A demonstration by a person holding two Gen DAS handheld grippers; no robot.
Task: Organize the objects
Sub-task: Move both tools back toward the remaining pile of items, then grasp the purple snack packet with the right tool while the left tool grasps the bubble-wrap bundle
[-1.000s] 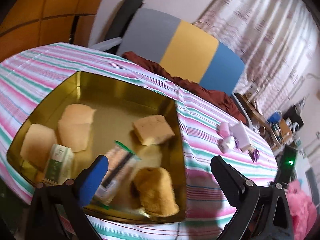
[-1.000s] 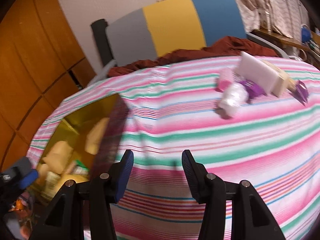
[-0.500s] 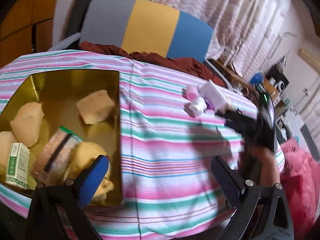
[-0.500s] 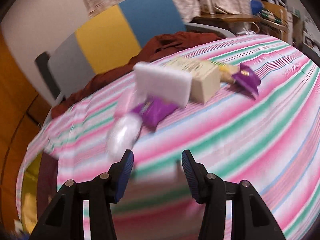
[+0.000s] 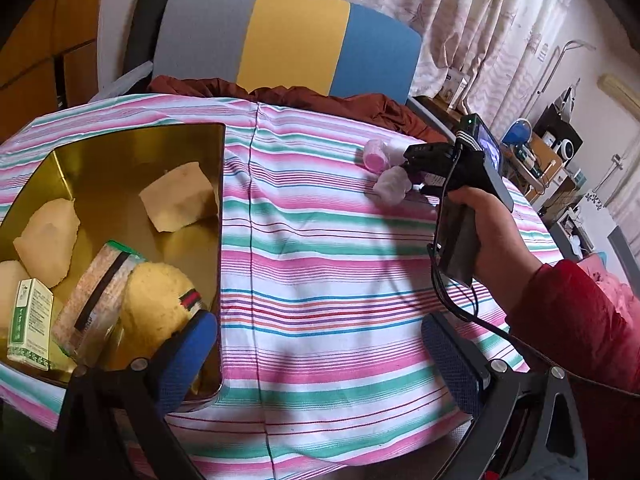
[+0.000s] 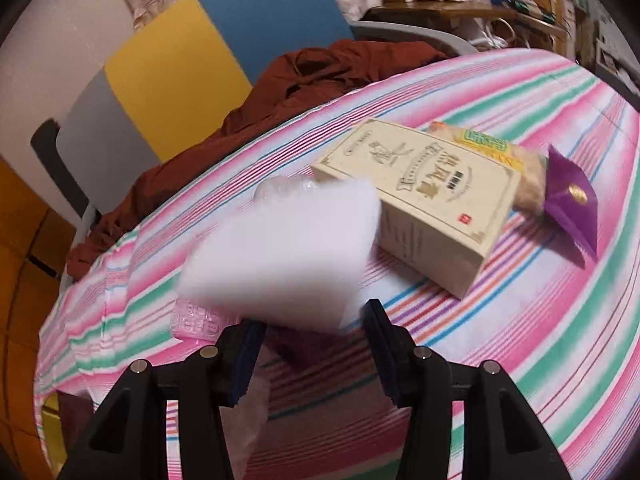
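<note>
Just beyond right gripper [image 6: 316, 344], white block [image 6: 280, 256], untouched

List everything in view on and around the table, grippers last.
tin: 1, gold, left end of the table
sponges: several, pale yellow, in the tin
small box: 1, white and green, in the tin's near corner
packet: 1, pinkish with a dark band, in the tin
white block: 1, white, just ahead of the right gripper
beige box: 1, cream, lying flat right of the block
purple packet: 1, right of the beige box
pink cup: 1, beyond the right gripper's tip
tablecloth: 1, pink, green and white stripes
chair: 1, grey, yellow, blue, behind the table
left gripper: open, empty, beside the tin
right gripper: open, at the block
</note>
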